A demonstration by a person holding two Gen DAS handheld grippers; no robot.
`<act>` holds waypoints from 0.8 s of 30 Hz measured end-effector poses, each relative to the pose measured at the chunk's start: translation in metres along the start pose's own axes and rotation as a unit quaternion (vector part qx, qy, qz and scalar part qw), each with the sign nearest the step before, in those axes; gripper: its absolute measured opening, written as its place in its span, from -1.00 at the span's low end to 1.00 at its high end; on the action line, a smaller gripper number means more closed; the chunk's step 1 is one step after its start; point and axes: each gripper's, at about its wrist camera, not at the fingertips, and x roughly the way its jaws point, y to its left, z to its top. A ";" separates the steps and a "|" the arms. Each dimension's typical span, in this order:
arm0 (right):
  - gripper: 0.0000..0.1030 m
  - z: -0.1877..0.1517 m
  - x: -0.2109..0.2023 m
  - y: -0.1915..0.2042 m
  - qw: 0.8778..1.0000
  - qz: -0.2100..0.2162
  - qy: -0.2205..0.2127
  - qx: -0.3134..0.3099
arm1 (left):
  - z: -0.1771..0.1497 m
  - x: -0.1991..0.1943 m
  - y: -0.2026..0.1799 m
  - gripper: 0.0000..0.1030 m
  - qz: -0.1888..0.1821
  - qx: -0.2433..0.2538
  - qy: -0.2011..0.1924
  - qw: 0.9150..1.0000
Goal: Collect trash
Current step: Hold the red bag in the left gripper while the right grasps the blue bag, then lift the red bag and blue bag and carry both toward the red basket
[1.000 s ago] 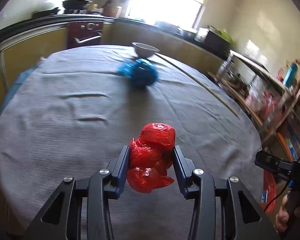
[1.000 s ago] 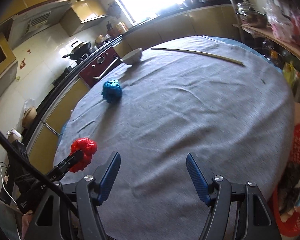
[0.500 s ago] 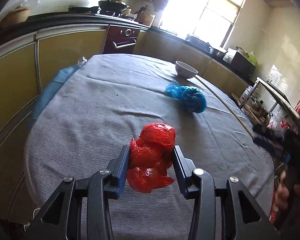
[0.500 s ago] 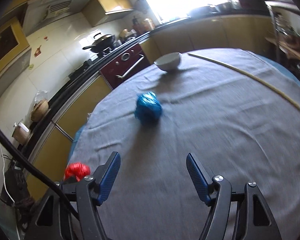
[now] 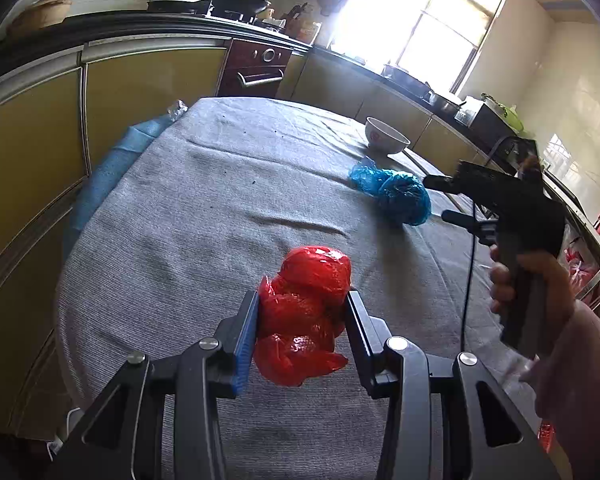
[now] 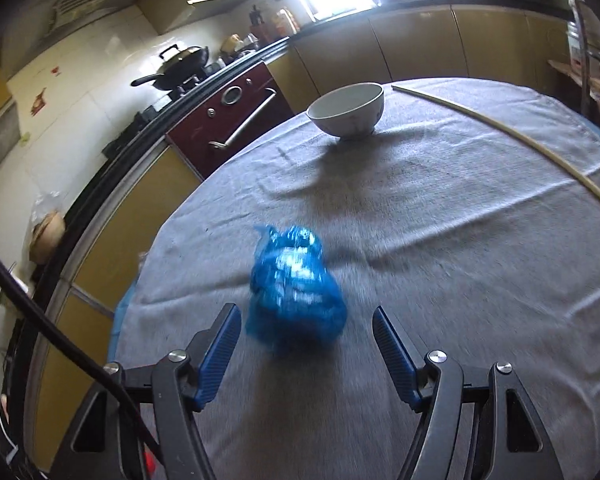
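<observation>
Left gripper (image 5: 302, 312) clamped on crumpled red plastic bag (image 5: 304, 316). Right gripper (image 6: 306, 336) jaws apart, flanking crumpled blue plastic bag (image 6: 296, 300) on grey tablecloth (image 6: 440, 240); white ceramic bowl (image 6: 346, 108) far.

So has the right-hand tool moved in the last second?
Yes. The right tool has closed in on the blue bag, which now sits just ahead of its open jaws. The white bowl behind looms larger too.

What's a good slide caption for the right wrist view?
Open right gripper lined up on a crumpled blue plastic bag on the grey-clothed table, white bowl beyond.
</observation>
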 end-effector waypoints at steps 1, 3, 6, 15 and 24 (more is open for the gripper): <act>0.40 0.002 0.004 0.000 1.000 0.001 0.001 0.003 | 0.001 0.000 0.000 -0.14 0.002 0.001 -0.001 1.000; 0.40 0.007 0.015 0.003 1.000 -0.004 0.005 0.006 | 0.002 0.000 0.001 -0.14 0.004 0.001 -0.002 1.000; 0.40 0.009 0.030 0.007 1.000 -0.007 0.018 0.009 | 0.004 -0.001 -0.001 -0.14 0.004 0.002 -0.005 1.000; 0.20 -0.005 0.030 0.019 0.998 -0.032 0.012 -0.047 | 0.006 -0.002 -0.007 -0.14 0.003 0.006 -0.005 1.000; 0.19 -0.043 -0.033 0.010 0.998 0.006 0.010 -0.066 | 0.002 -0.007 -0.030 -0.14 -0.005 0.025 -0.006 1.000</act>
